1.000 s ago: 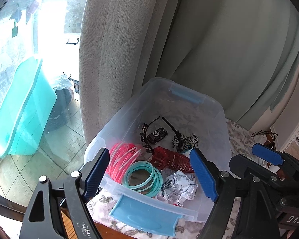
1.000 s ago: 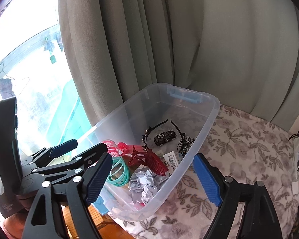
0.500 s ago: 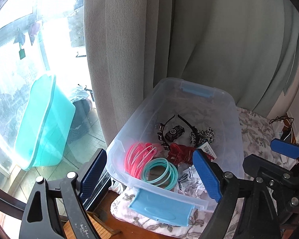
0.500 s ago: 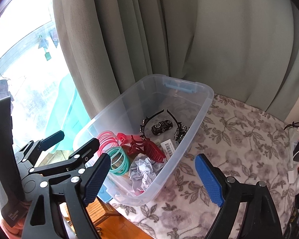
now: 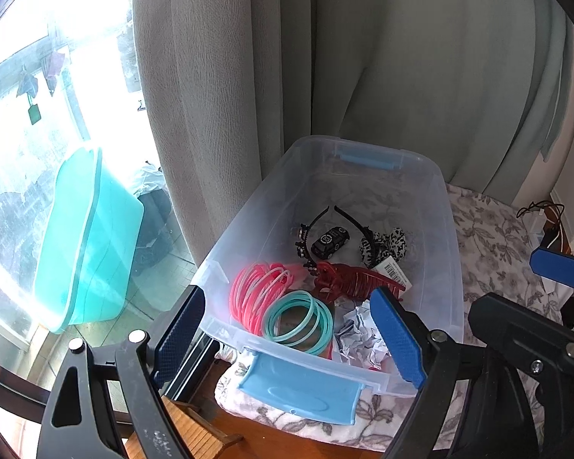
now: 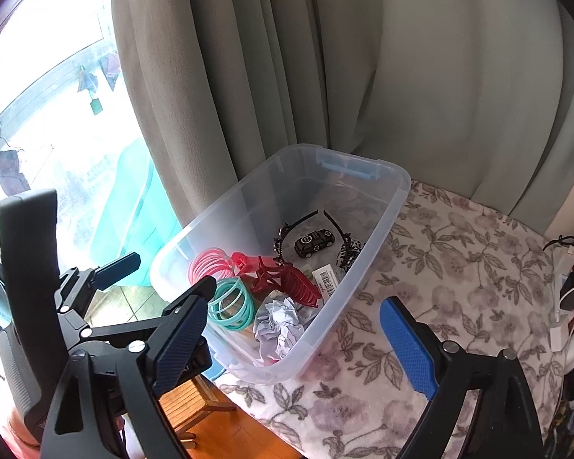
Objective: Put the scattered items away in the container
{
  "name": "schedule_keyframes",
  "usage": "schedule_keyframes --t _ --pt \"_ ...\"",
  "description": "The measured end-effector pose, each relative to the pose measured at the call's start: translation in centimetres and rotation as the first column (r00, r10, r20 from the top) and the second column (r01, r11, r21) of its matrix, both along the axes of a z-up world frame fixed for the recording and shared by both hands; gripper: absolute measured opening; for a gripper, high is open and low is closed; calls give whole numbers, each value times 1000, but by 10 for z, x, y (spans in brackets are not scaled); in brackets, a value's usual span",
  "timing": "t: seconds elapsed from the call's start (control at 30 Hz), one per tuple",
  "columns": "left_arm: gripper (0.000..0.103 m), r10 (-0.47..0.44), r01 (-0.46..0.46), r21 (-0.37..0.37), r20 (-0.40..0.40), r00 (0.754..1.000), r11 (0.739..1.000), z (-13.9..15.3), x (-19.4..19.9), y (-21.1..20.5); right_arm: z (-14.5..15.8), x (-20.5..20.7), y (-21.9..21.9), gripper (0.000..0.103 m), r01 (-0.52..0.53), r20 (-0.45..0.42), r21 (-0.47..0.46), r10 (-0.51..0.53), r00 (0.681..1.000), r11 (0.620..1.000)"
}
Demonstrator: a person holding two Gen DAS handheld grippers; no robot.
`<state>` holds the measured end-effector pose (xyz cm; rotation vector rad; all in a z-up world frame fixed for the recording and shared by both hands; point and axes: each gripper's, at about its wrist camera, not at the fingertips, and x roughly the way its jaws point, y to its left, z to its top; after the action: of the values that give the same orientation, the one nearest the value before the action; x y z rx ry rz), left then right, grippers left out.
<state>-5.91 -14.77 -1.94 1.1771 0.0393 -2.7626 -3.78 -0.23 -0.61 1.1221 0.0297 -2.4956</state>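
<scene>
Left wrist view: the left gripper [image 5: 287, 329] hangs spread and empty over the near end of the clear plastic bin [image 5: 449, 267]; inside lie pink bangles [image 5: 254, 292], teal bangles [image 5: 298, 321], a red hair claw [image 5: 354, 281], a toy car [image 5: 330, 241]; right wrist view: the right gripper [image 6: 291, 340], jaws opening, holds nothing above the floral cloth [image 6: 459, 267] beside the bin.

The container [image 5: 432, 206] stands on the cloth-covered table [image 6: 459, 267], its far end against the curtain [image 5: 401, 57]. Inside, the toy car [image 5: 330, 241] lies within the arc of the headband [image 5: 350, 218] near the middle. Nearer the camera lie the hair claw [image 5: 357, 282], two bundles of rings [image 5: 264, 290] side by side to its left, and the crumpled paper [image 5: 357, 338] at the near end. The tub [image 5: 84, 237] stands left, beyond the window.
</scene>
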Motion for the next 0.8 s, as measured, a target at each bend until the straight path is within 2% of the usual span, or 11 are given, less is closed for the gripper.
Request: schedule_keyframes --t 0.23,0.33,0.6,0.8 --pt "89 32 -33 36 12 999 999 1 1 -8 5 3 -2 98 -9 -11 -6 9 1000 1000" --pt "89 42 -43 49 16 999 998 2 2 -9 6 5 -4 103 -16 -17 -9 16 1000 1000" --pt "89 36 -35 74 -12 999 997 7 6 -8 11 8 -4 103 0 -33 -17 -1 999 1000" --pt "93 28 -26 81 -23 999 996 9 8 -6 12 9 -5 103 3 -33 -17 -4 999 1000"
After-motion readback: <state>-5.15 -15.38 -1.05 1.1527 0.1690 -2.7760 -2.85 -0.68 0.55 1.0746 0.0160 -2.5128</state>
